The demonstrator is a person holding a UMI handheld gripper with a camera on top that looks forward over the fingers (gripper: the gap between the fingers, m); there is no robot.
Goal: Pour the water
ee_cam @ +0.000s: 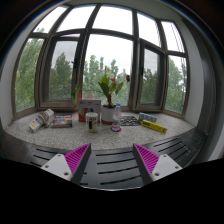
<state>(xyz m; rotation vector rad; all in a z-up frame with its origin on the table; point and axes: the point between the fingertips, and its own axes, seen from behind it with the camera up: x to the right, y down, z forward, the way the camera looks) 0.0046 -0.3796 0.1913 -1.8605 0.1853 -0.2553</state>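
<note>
My gripper (pixel 111 160) is open, its two magenta pads (pixel 76 157) spread wide with nothing between them. It hovers over a dark slatted surface (pixel 110 165). Beyond the fingers runs a speckled stone window ledge (pixel 60 133). On it stand a small jar-like container (pixel 92 121) and a white vase with green plants (pixel 108 112). A pink box (pixel 89 108) stands behind the jar. No water vessel can be made out for certain.
A bay window (pixel 105 60) with trees outside rises behind the ledge. A white bottle lying on its side (pixel 40 120) and flat packets (pixel 63 120) sit at the left. A yellow flat object (pixel 154 125) and small dark items (pixel 130 121) lie at the right.
</note>
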